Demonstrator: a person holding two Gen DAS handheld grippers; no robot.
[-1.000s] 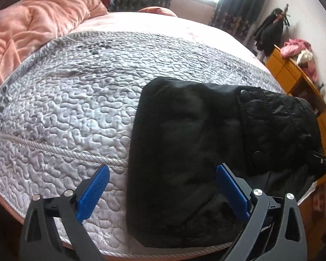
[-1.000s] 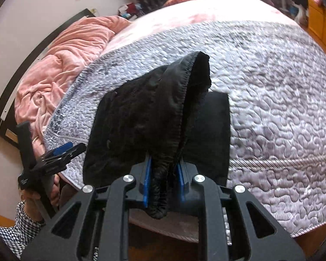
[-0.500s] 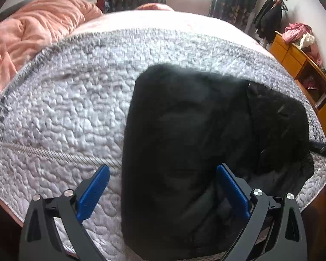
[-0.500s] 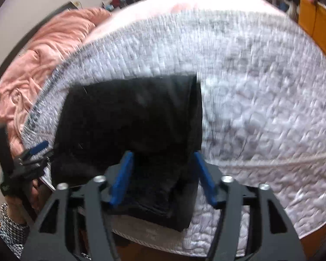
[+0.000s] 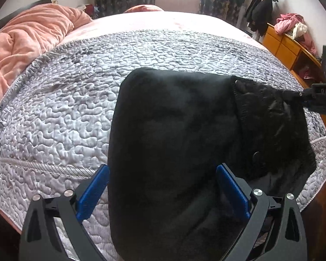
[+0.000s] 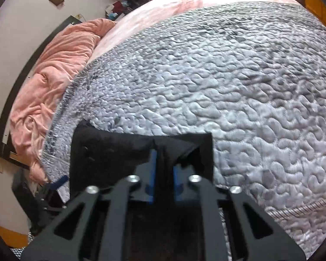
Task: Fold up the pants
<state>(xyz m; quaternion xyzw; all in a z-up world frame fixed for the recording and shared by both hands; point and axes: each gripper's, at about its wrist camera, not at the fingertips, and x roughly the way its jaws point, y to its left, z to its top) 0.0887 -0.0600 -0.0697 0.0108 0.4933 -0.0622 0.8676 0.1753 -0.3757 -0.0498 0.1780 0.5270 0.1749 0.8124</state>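
a second ago the right claw held a raised flap of the black fleece-lined pants up off the bed; half a second ago its blue pads stood apart with the cloth laid flat. now the pads are together again, clamped on a ridge of the same cloth at about 6 o'clock in the right wrist view, so the flap has been laid over and a fresh hold taken on the near edge. i judge that one fold is down and the right side is being tugged or squared, or gathered for the next fold.

the left claw has not closed in that time: its two blue pads stand wide apart, either side of the folded bundle's near end, gripping nothing.

the pants lie as a compact dark block on the grey quilted bedspread, from 6 o'clock up to the centre of the left wrist view, close to the bed's near edge, with the shiny quilted outer face at 3 o'clock.

counted: one pair of pants, two claws, one quilted bedspread, one rumpled pink blanket at 10 o'clock, one orange wooden cabinet at 2 o'clock.
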